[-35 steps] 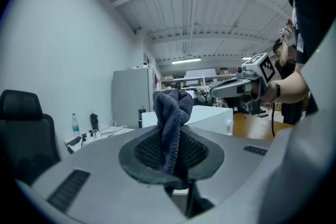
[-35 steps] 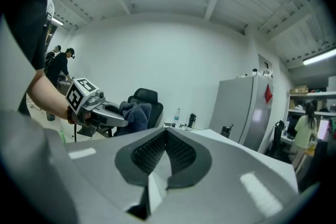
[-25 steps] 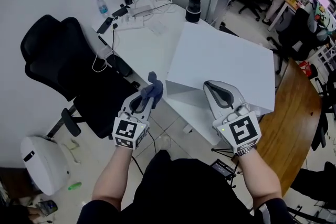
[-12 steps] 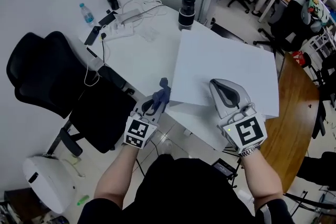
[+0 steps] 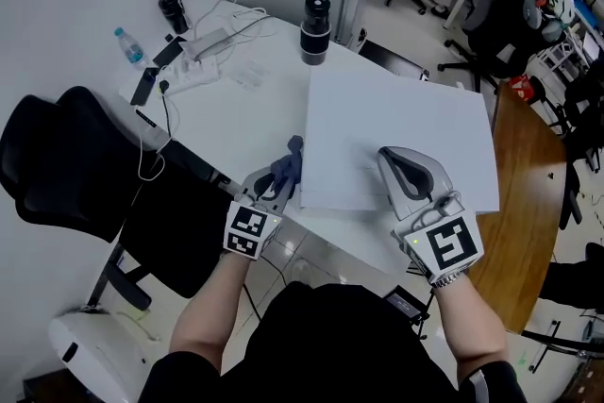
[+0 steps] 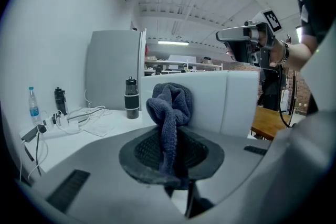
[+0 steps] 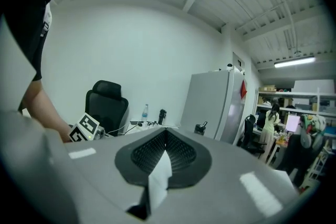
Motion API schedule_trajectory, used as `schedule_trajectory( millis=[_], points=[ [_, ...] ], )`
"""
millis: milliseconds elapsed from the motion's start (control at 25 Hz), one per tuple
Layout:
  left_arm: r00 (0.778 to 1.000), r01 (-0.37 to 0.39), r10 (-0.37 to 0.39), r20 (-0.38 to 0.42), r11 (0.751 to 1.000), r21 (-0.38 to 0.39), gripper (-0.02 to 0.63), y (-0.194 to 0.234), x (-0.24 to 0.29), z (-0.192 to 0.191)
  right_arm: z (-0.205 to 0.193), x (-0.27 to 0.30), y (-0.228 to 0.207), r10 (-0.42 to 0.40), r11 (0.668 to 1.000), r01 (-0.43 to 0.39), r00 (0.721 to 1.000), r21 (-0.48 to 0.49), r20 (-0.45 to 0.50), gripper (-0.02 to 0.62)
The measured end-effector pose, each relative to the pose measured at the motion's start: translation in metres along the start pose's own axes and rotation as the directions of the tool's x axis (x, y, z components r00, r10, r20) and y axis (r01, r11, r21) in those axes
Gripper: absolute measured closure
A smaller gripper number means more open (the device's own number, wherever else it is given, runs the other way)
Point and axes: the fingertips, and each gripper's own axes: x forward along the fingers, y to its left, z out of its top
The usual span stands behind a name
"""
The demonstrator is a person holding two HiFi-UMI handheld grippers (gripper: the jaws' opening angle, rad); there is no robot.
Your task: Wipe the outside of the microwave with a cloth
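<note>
The microwave (image 5: 406,123) is a white box on the white table (image 5: 236,123); its side also fills the middle of the left gripper view (image 6: 220,105). My left gripper (image 5: 283,175) is shut on a dark blue-grey cloth (image 5: 287,167), bunched up between the jaws (image 6: 169,113). The cloth sits at the microwave's near left corner; contact cannot be told. My right gripper (image 5: 401,163) hovers over the near part of the microwave's top, jaws shut with nothing between them (image 7: 165,136).
A black office chair (image 5: 66,170) stands left of the table. On the far tabletop are a black flask (image 5: 315,18), a water bottle (image 5: 127,47), a black cup (image 5: 173,12) and a power strip with cables (image 5: 193,66). A wooden table (image 5: 524,203) lies to the right.
My left gripper has carried the cloth rightwards and down, from beside the chair to the microwave's near left corner. The right gripper has shifted only slightly over the top.
</note>
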Motion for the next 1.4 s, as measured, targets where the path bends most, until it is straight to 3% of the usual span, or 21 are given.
schedule_trajectory(
  millis=[760,1400],
  points=[
    [0.999,0.019,-0.02,-0.037,1.0,-0.014,0.543,0.057,0.082,0.007,-0.013,0.013,-0.028,-0.082,0.996,0.083,0.995,0.024,-0.052,0.594],
    [0.997,-0.009,0.006,-0.082,0.999,-0.045,0.543,0.086,0.124,0.009,-0.025,0.012,-0.039,-0.129,0.99,0.133,0.989,0.05,-0.075,0.594]
  ],
)
